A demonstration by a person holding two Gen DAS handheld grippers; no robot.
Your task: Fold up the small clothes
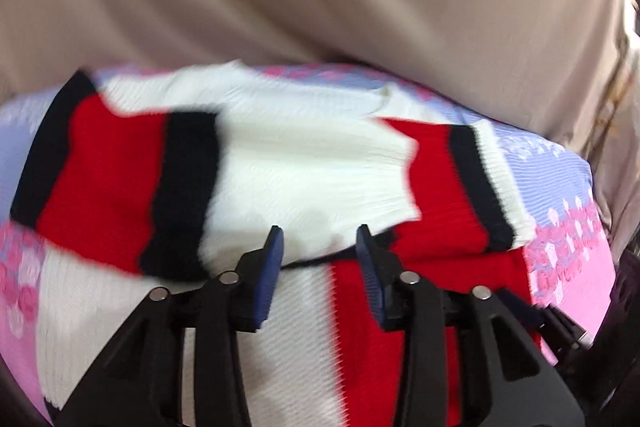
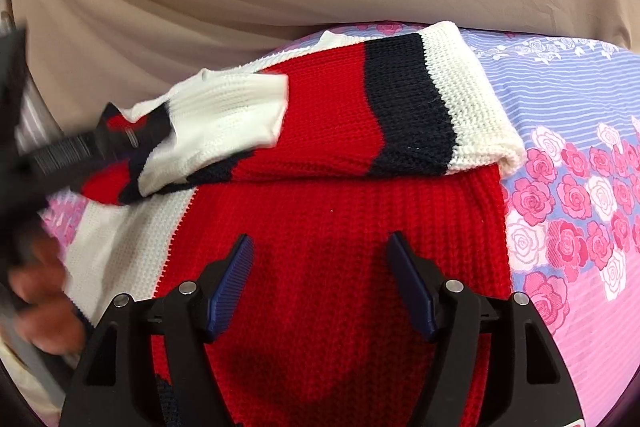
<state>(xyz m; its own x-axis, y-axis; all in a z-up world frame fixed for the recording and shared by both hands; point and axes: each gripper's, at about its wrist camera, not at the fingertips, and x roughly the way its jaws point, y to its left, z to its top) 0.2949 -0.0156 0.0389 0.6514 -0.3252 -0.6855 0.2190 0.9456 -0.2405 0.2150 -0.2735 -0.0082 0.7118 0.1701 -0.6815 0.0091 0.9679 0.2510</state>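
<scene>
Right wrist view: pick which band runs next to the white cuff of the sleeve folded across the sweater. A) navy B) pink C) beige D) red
A: on the sleeve folded across the red sweater, a navy band runs right beside the white cuff, and red comes only after the navy.

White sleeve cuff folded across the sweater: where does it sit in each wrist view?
Left wrist: white cuff at centre, just beyond the open left gripper.
Right wrist: the cuff is left of centre, above the red body.
Shared landmark: the other sleeve's navy band.
</scene>
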